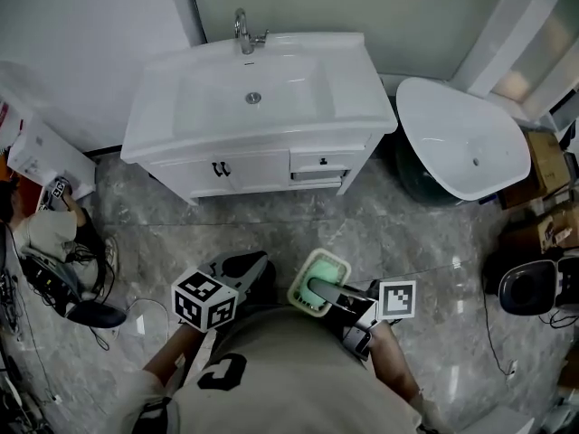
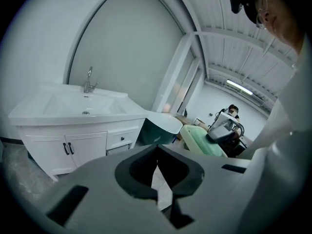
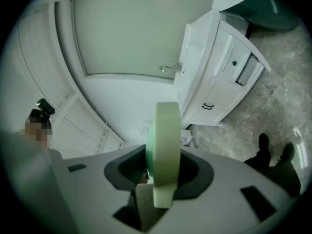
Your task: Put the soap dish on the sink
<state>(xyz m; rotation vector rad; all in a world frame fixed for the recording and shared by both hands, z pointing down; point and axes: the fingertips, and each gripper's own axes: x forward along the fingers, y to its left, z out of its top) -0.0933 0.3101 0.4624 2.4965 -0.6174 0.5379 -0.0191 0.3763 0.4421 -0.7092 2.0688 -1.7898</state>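
The pale green soap dish [image 1: 318, 281] hangs on edge over the floor, with my right gripper [image 1: 322, 291] shut on it. In the right gripper view the dish [image 3: 165, 145] stands upright between the jaws, which clamp both its sides. The white sink [image 1: 258, 93] with its chrome faucet [image 1: 244, 31] tops a vanity cabinet straight ahead, some way off. My left gripper [image 1: 250, 262] is at the dish's left, shut and holding nothing. In the left gripper view its tips [image 2: 156, 147] meet, with the sink [image 2: 78, 106] ahead on the left and the dish [image 2: 201, 140] on the right.
A white bathtub [image 1: 466, 138] stands right of the vanity. A person [image 1: 54, 233] crouches at the left wall among cables. Cardboard boxes [image 1: 547, 161] and a black stool [image 1: 529, 287] sit at the right. Grey marble floor [image 1: 271, 220] lies between me and the vanity.
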